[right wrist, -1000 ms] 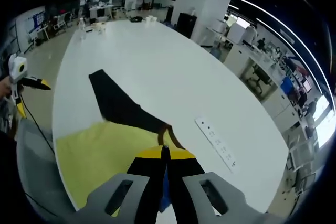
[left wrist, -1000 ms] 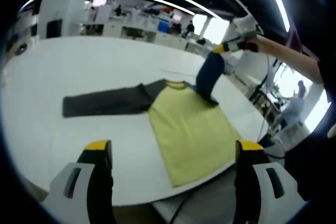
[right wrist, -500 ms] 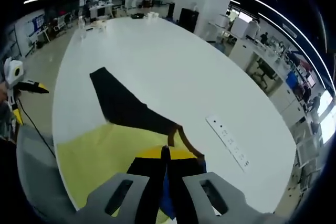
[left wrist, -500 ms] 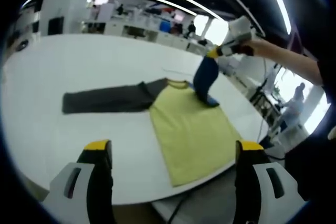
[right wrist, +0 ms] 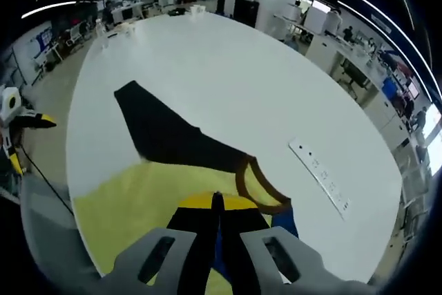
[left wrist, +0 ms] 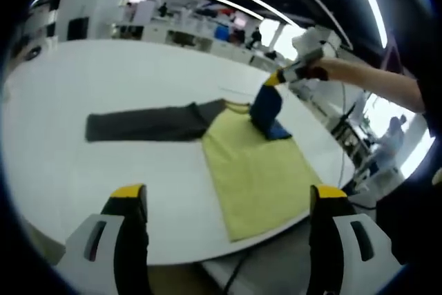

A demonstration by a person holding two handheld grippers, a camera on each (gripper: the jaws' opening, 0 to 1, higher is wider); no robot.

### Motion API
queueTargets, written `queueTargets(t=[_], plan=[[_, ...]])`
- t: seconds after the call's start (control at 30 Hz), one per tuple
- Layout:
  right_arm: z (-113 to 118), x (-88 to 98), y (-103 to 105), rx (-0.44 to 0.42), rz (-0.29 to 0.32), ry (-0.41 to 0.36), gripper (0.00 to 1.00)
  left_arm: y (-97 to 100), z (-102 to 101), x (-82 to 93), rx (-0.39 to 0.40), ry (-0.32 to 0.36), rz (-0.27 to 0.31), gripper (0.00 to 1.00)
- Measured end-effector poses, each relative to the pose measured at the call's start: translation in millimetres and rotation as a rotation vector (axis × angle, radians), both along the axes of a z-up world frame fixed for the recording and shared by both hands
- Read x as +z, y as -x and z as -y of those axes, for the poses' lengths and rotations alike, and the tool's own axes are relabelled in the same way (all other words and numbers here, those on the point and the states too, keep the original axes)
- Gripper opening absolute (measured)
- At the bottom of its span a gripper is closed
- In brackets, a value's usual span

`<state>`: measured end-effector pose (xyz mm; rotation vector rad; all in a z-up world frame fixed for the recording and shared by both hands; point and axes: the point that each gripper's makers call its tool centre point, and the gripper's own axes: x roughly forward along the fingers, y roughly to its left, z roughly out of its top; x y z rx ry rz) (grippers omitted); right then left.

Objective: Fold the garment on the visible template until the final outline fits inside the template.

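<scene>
Yellow shirt lay flat on the white worktop; the right gripper, jaws clenched on its blue sleeve, needed to carry it squarely inward. Left gripper hung released.

Yellow shirt lying flat on white counter, dark grey sleeve stretched out sideways, blue sleeve lifted and folding over the body

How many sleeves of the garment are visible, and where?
2. The dark sleeve lies flat across the table; the blue sleeve is lifted over the yellow body by the right claw.
</scene>
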<state>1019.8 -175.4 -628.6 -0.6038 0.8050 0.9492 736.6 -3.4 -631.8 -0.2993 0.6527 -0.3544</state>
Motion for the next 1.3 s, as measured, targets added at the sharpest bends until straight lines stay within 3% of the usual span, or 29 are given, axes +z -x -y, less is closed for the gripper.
queueTargets(t=[0.33,1.03,1.3], plan=[[-11.8,-29.7,0.4,0.002,-0.031,0.063,0.02,-6.0,5.7,-5.4,-0.014,0.014,-0.007,0.94],[-51.6,-59.4,17.0,0.000,-0.117,0.068,0.02,-10.3,-6.3,-19.9,0.006,0.038,-0.030,0.94],[-62.4,-76.0,27.4,-0.051,-0.178,0.065,0.02,-12.5,-8.9,-25.7,0.008,0.044,-0.039,0.93]])
